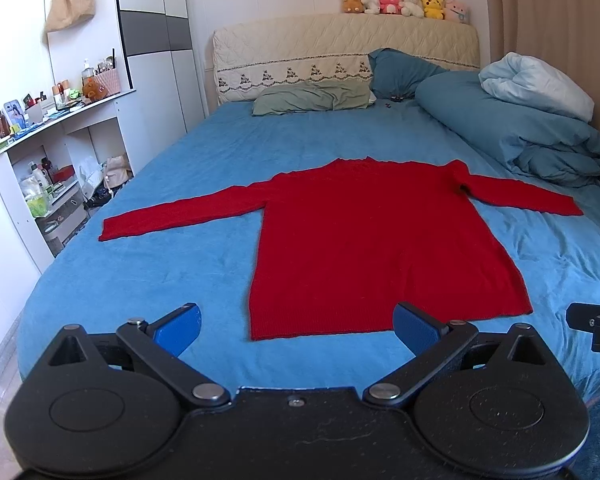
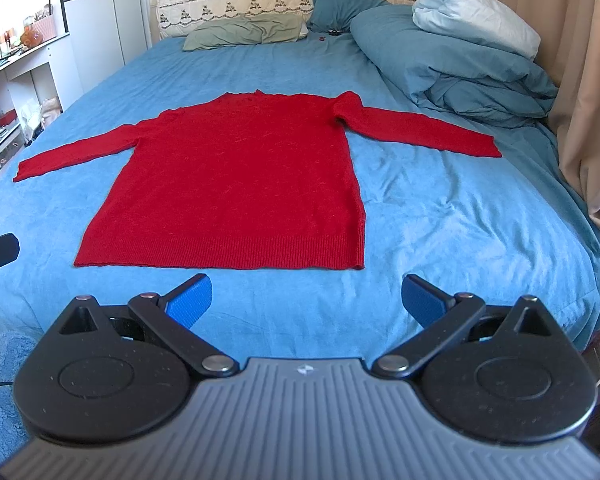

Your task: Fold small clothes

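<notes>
The red sweater [image 1: 364, 240] lies flat on the blue bed [image 1: 180, 184], hem toward the cameras, collar toward the headboard, both sleeves spread out to the sides. Nothing is folded yet, so the step in hand looks like the first reach. The left gripper [image 1: 296, 328] hangs just short of the hem with its jaws wide and nothing between them; its right pad overlaps the hem's edge in the left wrist view, though I cannot tell if it touches. The right gripper [image 2: 306, 298] is likewise spread wide and empty, hovering near the hem's right corner, a little apart from the knit. To do this well, I would take the sleeves first: each gripper should go to its own cuff, the left sleeve [image 1: 180, 216] and the right sleeve [image 2: 420, 128], pinch only the top layers near the end, and lay the sleeve across the chest without dragging the body. The knit looks soft and stretchy, so a low lift and a slow carry should keep the hem square. The sheet is wrinkled on the right and could be pinched up along with the cuff.
</notes>
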Demonstrator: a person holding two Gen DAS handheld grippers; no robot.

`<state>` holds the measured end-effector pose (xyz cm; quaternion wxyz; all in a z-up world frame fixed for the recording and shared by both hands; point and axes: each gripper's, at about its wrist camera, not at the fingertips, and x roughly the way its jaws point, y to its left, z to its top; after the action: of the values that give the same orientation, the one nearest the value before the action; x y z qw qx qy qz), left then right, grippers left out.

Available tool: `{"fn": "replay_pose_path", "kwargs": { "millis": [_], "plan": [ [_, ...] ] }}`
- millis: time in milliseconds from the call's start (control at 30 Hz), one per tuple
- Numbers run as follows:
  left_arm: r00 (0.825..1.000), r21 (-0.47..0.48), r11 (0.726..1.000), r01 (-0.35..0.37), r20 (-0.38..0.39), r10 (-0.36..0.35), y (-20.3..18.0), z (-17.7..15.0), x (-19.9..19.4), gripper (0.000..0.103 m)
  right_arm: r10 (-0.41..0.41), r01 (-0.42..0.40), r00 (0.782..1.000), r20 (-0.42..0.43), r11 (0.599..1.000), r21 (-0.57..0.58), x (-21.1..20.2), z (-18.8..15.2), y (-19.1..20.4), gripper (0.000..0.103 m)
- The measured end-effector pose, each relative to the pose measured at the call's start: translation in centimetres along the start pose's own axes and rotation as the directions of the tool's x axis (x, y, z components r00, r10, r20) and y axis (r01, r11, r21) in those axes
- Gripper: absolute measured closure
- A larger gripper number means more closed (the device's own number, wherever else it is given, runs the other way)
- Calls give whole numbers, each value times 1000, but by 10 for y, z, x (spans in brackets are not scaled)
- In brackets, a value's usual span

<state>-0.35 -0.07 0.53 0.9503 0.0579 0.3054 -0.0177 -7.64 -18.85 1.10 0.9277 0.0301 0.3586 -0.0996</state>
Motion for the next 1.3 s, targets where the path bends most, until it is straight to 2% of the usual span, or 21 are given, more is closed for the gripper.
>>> {"fn": "replay_pose_path", "kwargs": {
  "millis": [1300],
  "plan": [
    [1000, -1, 1000, 8, 4, -8, 0, 0, -1, 0, -1, 1, 1000, 2, 1000, 4, -5, 5, 3, 0]
  ]
}}
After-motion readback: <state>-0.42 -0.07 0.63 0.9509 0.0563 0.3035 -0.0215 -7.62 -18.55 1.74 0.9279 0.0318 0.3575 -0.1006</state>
